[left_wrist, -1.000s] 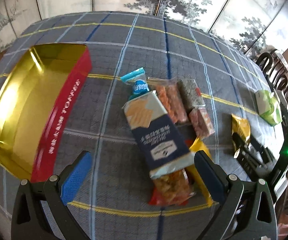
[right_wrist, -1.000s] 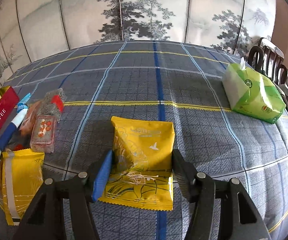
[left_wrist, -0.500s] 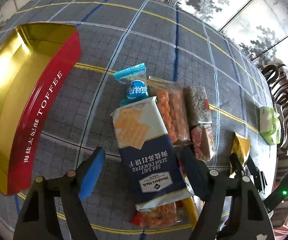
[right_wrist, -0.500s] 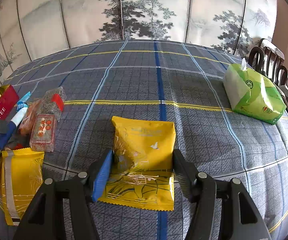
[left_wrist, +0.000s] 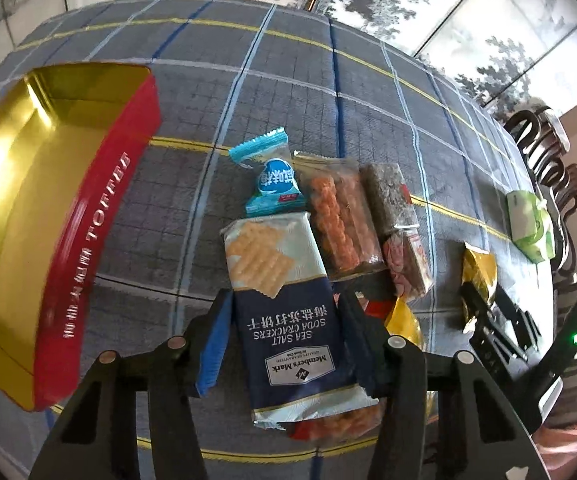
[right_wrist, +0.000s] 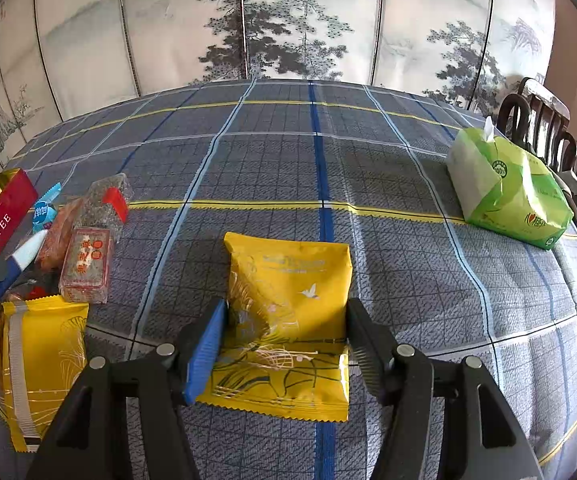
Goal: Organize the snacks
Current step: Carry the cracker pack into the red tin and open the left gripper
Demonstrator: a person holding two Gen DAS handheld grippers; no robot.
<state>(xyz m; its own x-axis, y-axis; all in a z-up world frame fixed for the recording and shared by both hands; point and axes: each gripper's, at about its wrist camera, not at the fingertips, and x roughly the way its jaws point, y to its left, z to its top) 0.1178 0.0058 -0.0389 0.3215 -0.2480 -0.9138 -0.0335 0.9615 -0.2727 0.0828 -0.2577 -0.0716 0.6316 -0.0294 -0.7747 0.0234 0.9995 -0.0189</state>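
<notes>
Left claw (left_wrist: 284,336) closing on cracker pack (left_wrist: 288,300) | right claw (right_wrist: 284,344) clamped on yellow packet (right_wrist: 288,320) | tin (left_wrist: 100,216), left of it, empty; nothing sorted

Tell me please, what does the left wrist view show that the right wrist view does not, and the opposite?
Only the left wrist view shows the gold inside of the open toffee tin and the left gripper, whose jaws have just been closing, pads against the soda cracker pack.

Only the right wrist view shows the folding screen fully and the right gripper with its jaws at both sides of the yellow snack bag.

Both show the tin's red wall, the snack pile, the green tissue pack and the plaid tablecloth.
</notes>
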